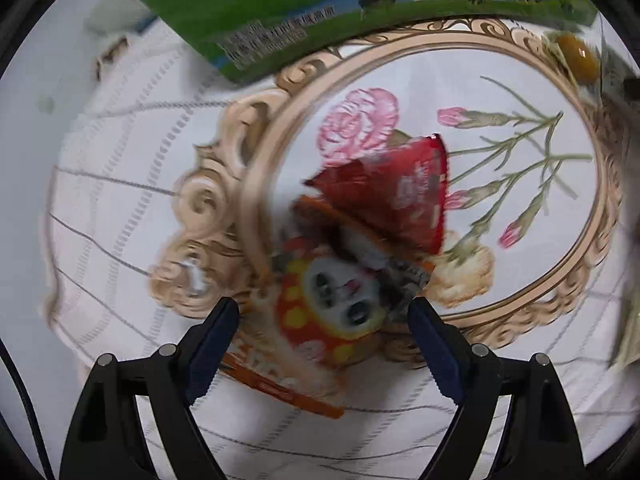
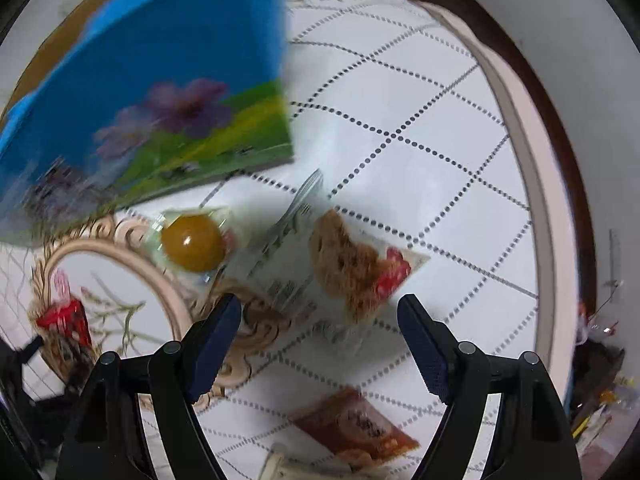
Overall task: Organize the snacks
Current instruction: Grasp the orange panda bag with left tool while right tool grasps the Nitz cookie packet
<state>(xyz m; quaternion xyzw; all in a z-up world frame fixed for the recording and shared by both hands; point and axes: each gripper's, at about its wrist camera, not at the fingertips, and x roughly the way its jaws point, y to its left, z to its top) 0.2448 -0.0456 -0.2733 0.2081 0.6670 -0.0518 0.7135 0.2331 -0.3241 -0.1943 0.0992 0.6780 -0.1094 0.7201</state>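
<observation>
Red packet tilted, tip upward

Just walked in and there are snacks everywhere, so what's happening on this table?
A person is sorting snacks with two grippers. The left hand-held gripper is open above an orange panda packet that overlaps a red packet on the floral tablecloth. The right hand-held gripper is open over a clear-wrapped cake, beside a wrapped amber ball. A milk carton box stands behind them.

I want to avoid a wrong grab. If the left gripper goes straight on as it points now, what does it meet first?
Most likely the panda snack packet, which lies between the open left gripper fingers, with the red packet just beyond. Blur makes depth uncertain.
</observation>
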